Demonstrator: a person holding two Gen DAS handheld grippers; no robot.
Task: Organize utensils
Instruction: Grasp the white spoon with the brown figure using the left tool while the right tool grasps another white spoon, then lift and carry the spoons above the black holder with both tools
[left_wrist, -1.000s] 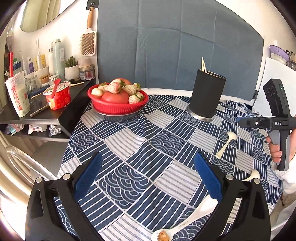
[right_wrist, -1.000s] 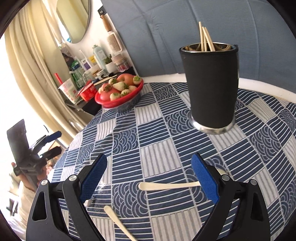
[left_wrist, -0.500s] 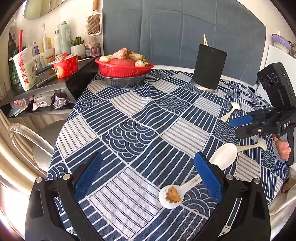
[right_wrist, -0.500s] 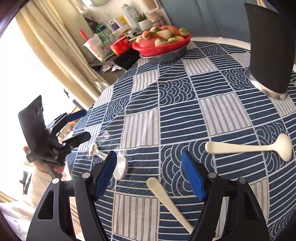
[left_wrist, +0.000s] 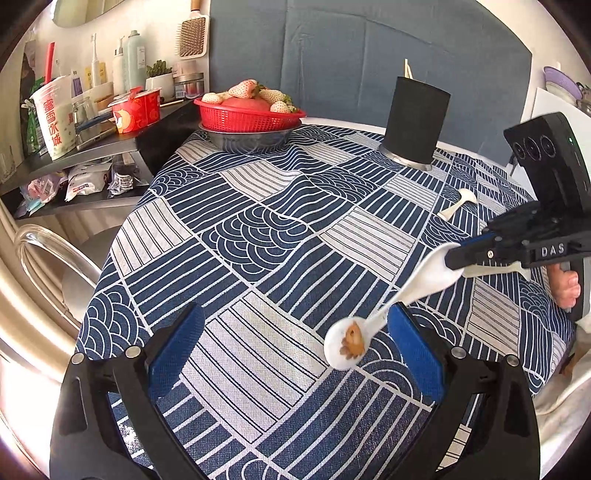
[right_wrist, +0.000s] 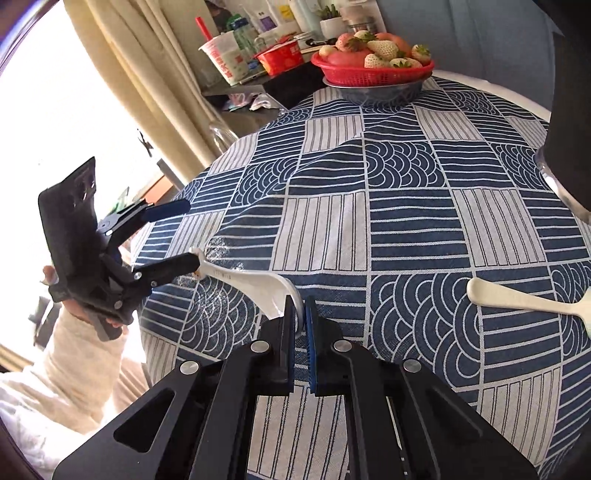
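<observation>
My right gripper (right_wrist: 300, 314) is shut on the bowl of a white ceramic spoon (right_wrist: 258, 286), seen from the left wrist as well (left_wrist: 424, 282). The spoon's handle end carries a brown picture (left_wrist: 351, 341) and reaches between the fingers of my open left gripper (left_wrist: 293, 350), which also shows in the right wrist view (right_wrist: 184, 236). The black utensil holder (left_wrist: 415, 125) with chopsticks stands at the back of the table. Another white spoon (left_wrist: 458, 205) lies on the cloth, and a further one (right_wrist: 524, 299) lies right of my right gripper.
A red basket of strawberries (left_wrist: 251, 110) on a metal bowl sits at the table's back left. A side shelf (left_wrist: 92, 147) with cups and bottles stands left of the table. A clear chair (left_wrist: 48, 266) is by the table's left edge. The blue patterned cloth (left_wrist: 258, 240) covers the table.
My right gripper has closed on the spoon's bowl and lifted it. My left gripper has stayed open with the spoon's handle end now between its fingers.
</observation>
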